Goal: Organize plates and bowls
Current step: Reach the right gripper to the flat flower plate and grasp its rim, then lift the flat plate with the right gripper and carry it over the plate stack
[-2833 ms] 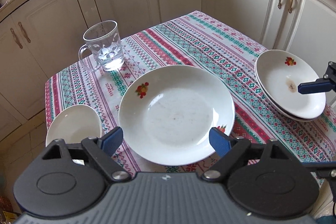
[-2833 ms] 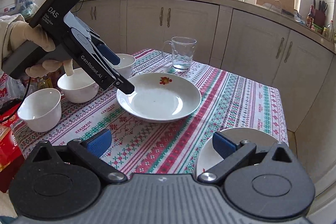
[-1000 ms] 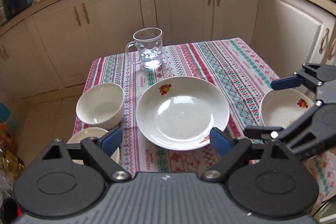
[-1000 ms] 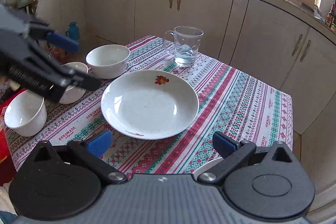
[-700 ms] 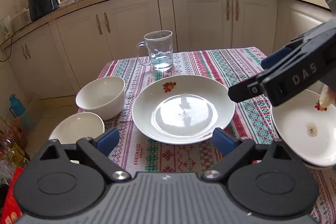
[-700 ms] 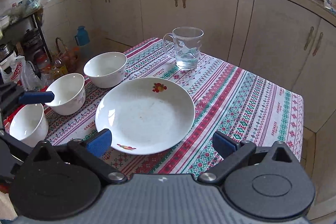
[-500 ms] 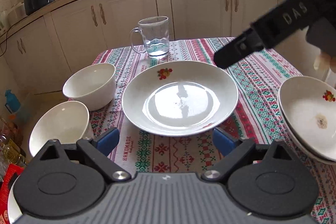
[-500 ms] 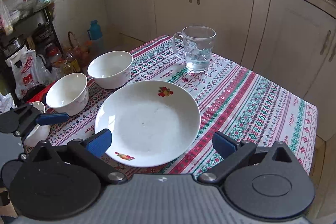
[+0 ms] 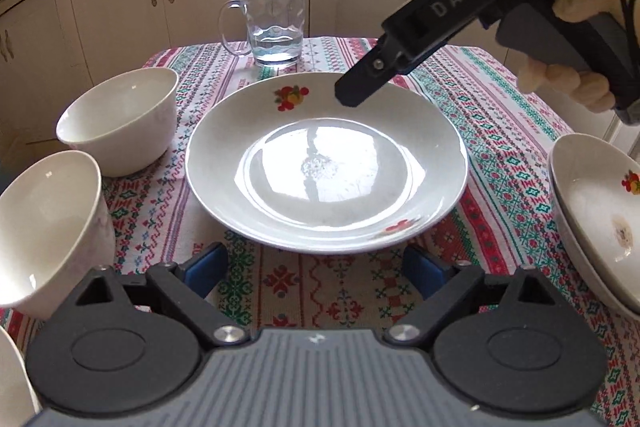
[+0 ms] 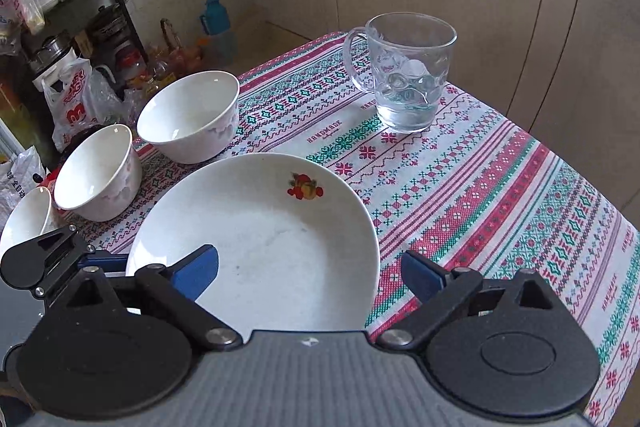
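1. I am reading "DAS" in pale letters along the black body of the right gripper (image 9: pixel 356 95), which a gloved hand (image 9: pixel 576 39) is holding over the far rim of the large plate (image 9: pixel 326 163); the tablecloth (image 10: pixel 500 187) is showing the word "HANDMADE" woven near the glass mug (image 10: pixel 404 71).
2. I am looking at a wide, shallow white plate with a red-and-yellow fruit motif on its far rim and a smaller red mark on the near rim – it is sitting in the middle of the table, glossy and reflecting light.
3. Two more plates (image 9: pixel 600 219) of the same pattern are lying stacked at the right edge, the top one showing a brownish spot.
4. Three white bowls (image 10: pixel 188 115) (image 10: pixel 96 171) (image 10: pixel 24 215) are standing in a row along the left side, apart from the large plate.
5. My left gripper (image 9: pixel 316 267) is hovering wide just short of the plate's near rim, closing slightly, nothing between its pads.
6. My right gripper's jaws are closing too – still wide, the plate's right rim lying between them below, the pads touching nothing.
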{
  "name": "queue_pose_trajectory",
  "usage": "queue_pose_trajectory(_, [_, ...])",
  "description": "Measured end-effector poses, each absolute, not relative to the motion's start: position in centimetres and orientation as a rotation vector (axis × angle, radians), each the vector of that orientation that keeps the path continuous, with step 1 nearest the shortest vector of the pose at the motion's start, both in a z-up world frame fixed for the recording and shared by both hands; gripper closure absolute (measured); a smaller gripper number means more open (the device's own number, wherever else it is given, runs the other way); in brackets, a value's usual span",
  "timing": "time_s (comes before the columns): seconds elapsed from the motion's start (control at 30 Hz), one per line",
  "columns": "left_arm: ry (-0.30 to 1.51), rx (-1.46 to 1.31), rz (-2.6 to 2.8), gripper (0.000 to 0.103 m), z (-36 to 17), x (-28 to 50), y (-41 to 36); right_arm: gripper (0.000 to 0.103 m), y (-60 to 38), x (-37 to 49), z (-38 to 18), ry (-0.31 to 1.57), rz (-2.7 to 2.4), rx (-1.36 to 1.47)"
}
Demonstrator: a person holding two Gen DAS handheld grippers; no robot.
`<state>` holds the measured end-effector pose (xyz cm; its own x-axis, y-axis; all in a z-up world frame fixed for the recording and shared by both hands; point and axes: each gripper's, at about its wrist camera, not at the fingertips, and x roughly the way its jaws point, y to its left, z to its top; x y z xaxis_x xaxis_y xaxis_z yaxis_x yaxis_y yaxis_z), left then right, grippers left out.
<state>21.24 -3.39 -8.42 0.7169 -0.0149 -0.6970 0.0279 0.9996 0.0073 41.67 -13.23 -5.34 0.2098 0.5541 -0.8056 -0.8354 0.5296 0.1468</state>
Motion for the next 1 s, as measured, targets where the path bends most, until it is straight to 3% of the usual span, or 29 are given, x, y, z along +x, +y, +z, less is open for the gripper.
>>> queue_pose_trajectory(0.07, [0.761,0.015,-0.034,0.010,-8.5,21.3,-3.3,0.008,-12.6,42.5,-5.8,0.953,1.005,-0.374])
queue_pose_trajectory(0.17, [0.752,0.016,-0.034,0.010,-8.5,21.6,-3.1,0.020,-11.7,43.7,-6.4,0.986,1.028,-0.403])
queue_pose_trajectory(0.5, [0.733,0.044,-0.045,0.007,-8.6,21.8,-3.2,0.032,-9.6,45.8,-7.4,1.063,1.118,-0.469])
queue_pose_trajectory(1.0, [0.712,0.071,-0.052,0.008,-8.6,21.8,-3.5,0.032,-8.0,46.6,-7.8,1.130,1.182,-0.541])
